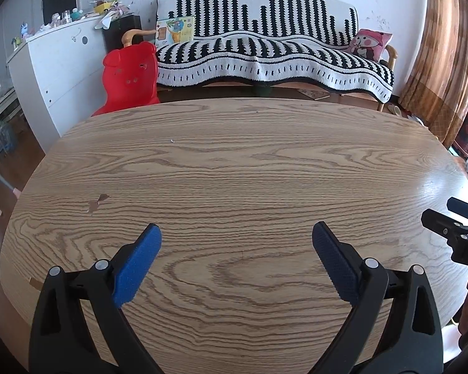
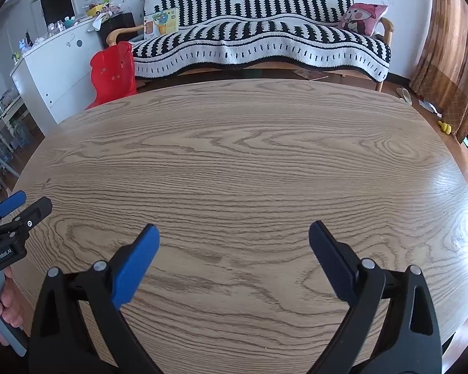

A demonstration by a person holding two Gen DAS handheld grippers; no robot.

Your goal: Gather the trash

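Claws, left and right, gape over table; sofa beyond.

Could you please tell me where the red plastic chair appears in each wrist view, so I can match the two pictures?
Left wrist: red chair, upper left, beyond the table's far edge.
Right wrist: red chair, upper left, nearer the picture's edge.
Shared landmark: striped sofa, immediately right of it.

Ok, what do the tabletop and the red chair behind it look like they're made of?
Tabletop: oak-look wood grain, probably veneer or laminate; a semi-gloss finish glares at the right edge, and a chipped spot shows at the left.
Red chair: looks like moulded plastic, one uniform glossy colour, rounded edges, small punched holes.
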